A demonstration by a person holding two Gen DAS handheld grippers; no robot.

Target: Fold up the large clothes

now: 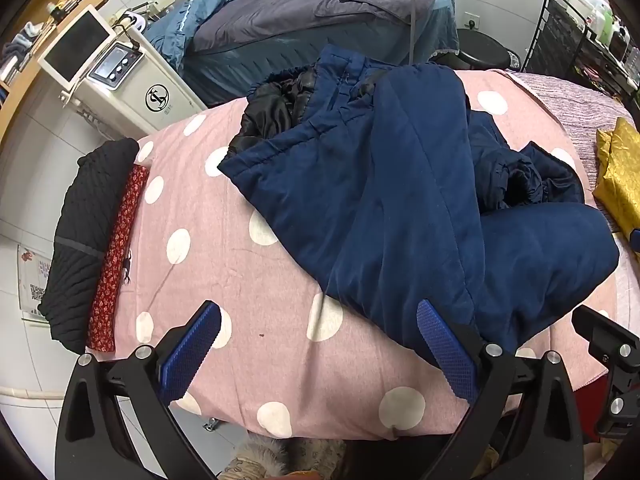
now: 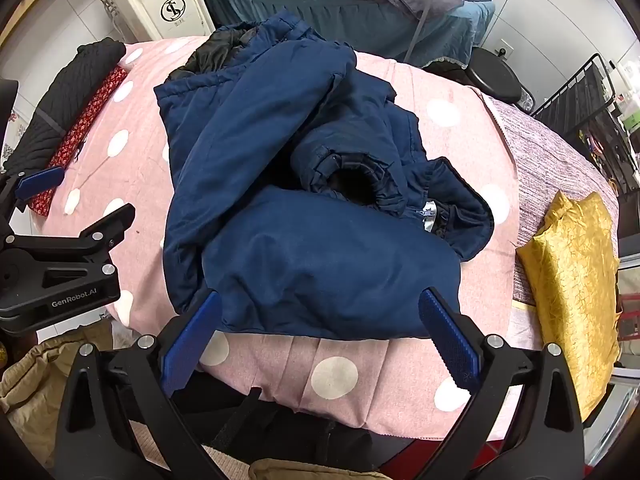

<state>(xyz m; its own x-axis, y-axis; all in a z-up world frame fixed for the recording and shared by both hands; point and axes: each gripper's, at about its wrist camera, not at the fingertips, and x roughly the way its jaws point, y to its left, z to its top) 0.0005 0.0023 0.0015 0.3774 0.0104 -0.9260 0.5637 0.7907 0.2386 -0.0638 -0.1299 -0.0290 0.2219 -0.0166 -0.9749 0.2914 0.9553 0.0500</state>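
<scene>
A navy padded jacket lies crumpled on a pink polka-dot cover, its black lining showing at the far end and a sleeve cuff facing up. My left gripper hovers open above the cover at the jacket's near left edge; nothing is between its blue pads. My right gripper stands open over the jacket's near folded edge, with the cloth lying below the pads and not pinched. The left gripper's body shows at the left of the right wrist view.
A folded black knit and a red patterned cloth lie at the cover's left edge. A gold garment lies on the right. Behind stand a white machine, a blue-grey bed, a black stool and a black rack.
</scene>
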